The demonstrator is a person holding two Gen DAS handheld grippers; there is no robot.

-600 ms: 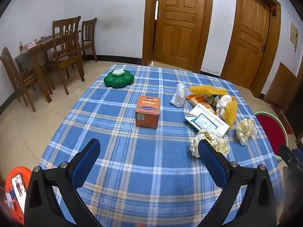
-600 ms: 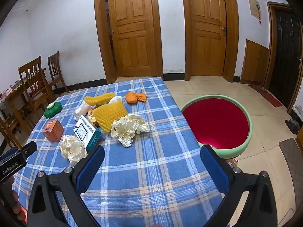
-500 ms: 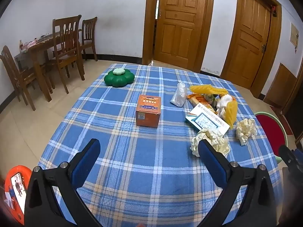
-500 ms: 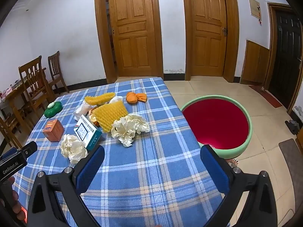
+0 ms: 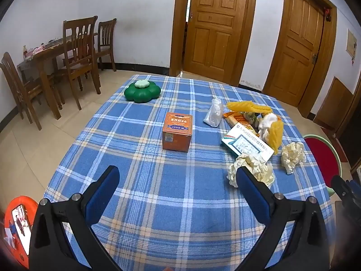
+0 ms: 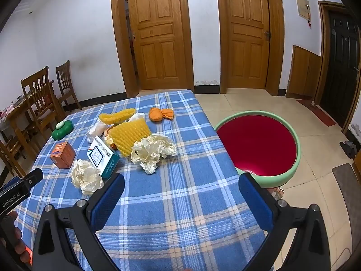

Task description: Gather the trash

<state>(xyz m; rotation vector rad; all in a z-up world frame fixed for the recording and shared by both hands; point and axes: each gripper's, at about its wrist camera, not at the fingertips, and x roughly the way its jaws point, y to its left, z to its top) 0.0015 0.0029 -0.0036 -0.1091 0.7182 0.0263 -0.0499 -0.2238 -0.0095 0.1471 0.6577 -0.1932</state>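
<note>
Trash lies on the blue plaid table (image 5: 158, 180): two crumpled paper balls (image 5: 252, 171) (image 6: 151, 150), a white and teal box (image 6: 102, 157), yellow foam netting (image 6: 129, 134), a clear plastic bag (image 5: 214, 113) and an orange wad (image 6: 161, 114). An orange box (image 5: 177, 131) stands mid-table. A red basin with a green rim (image 6: 257, 144) sits on the floor right of the table. My left gripper (image 5: 178, 187) is open and empty above the near table edge. My right gripper (image 6: 180, 194) is open and empty, near the table's right edge.
A green flower-shaped container (image 5: 142, 91) sits at the far left of the table. Wooden chairs and a dining table (image 5: 56, 67) stand at the left wall. An orange stool (image 5: 18, 225) is at the lower left. Two wooden doors (image 6: 162, 38) are behind.
Both views have shifted very slightly; the trash sits a little lower in the frames. Both grippers stay open and nothing on the table has moved.
</note>
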